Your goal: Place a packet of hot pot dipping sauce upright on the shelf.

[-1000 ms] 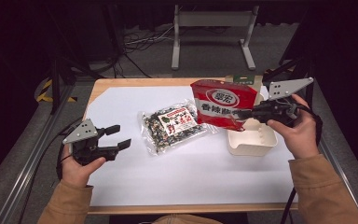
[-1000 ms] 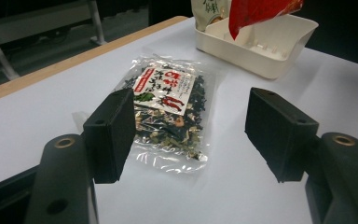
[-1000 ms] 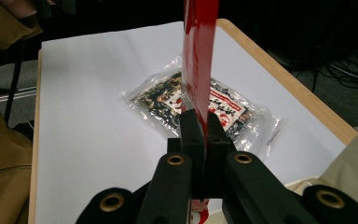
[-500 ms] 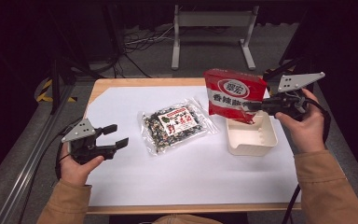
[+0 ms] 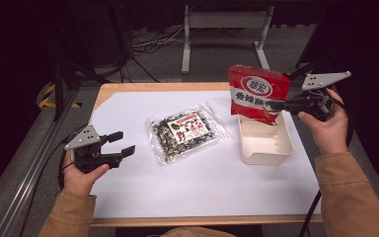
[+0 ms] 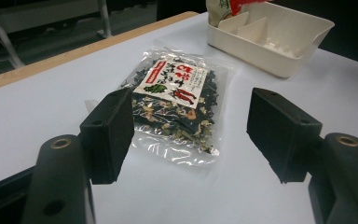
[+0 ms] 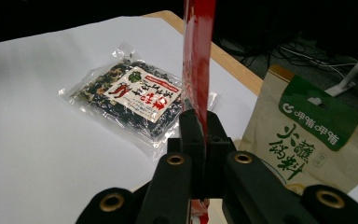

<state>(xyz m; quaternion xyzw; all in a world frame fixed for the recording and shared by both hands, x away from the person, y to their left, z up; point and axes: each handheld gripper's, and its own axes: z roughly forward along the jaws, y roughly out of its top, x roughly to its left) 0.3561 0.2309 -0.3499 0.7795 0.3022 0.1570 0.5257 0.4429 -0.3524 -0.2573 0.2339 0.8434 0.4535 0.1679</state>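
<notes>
High view: 1 red packet (image 5: 257, 94) hanging over 1 white tray (image 5: 266, 143), right gripper (image 5: 278, 105) clamping its edge; left gripper (image 5: 124, 143) w/ jaws gaping, nothing held. Left gripper view: 1 clear seaweed bag (image 6: 177, 105) lying on counter (image 6: 37, 112). Right gripper view: 1 tan pouch (image 7: 314, 133) standing beside jaws.

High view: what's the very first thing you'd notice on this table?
The bright red snack bag catches the eye first: the right gripper has its jaws pinched shut on it, holding it upright in the air over the white divided tray at the right of the table. Next comes the clear packet of dark dried greens lying flat in the middle, while the left gripper waits open at the left.
</notes>
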